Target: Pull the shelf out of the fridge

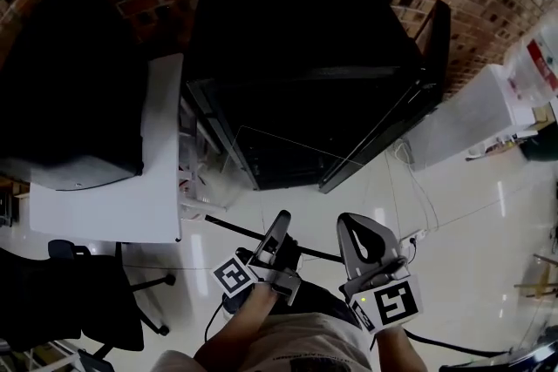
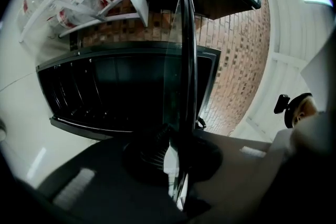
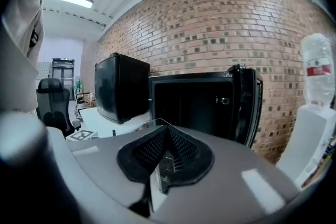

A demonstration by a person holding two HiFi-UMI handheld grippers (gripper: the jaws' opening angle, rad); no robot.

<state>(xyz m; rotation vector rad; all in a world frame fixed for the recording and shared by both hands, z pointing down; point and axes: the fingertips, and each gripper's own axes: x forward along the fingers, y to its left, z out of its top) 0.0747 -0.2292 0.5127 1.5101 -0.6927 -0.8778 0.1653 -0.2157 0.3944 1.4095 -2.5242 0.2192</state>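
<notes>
A black mini fridge [image 1: 296, 39] stands open against the brick wall, its door [image 1: 384, 135] swung to the right. The clear glass shelf [image 1: 296, 165] hangs in the air in front of the opening, outside the fridge. My left gripper [image 1: 282, 218] is shut on its near edge. In the left gripper view the shelf [image 2: 188, 60] runs edge-on between the jaws of that gripper [image 2: 176, 160] toward the fridge [image 2: 115, 92]. My right gripper [image 1: 346, 222] hovers beside it, shut with nothing held. In the right gripper view, a shelf corner [image 3: 152, 123] shows just left of the right gripper [image 3: 165, 136].
A white table [image 1: 148, 187] with a large black box [image 1: 70, 83] stands left of the fridge. A black office chair [image 1: 96, 300] is at the lower left. A white cabinet [image 1: 471, 113] stands to the right. Cables [image 1: 410, 240] lie on the shiny floor.
</notes>
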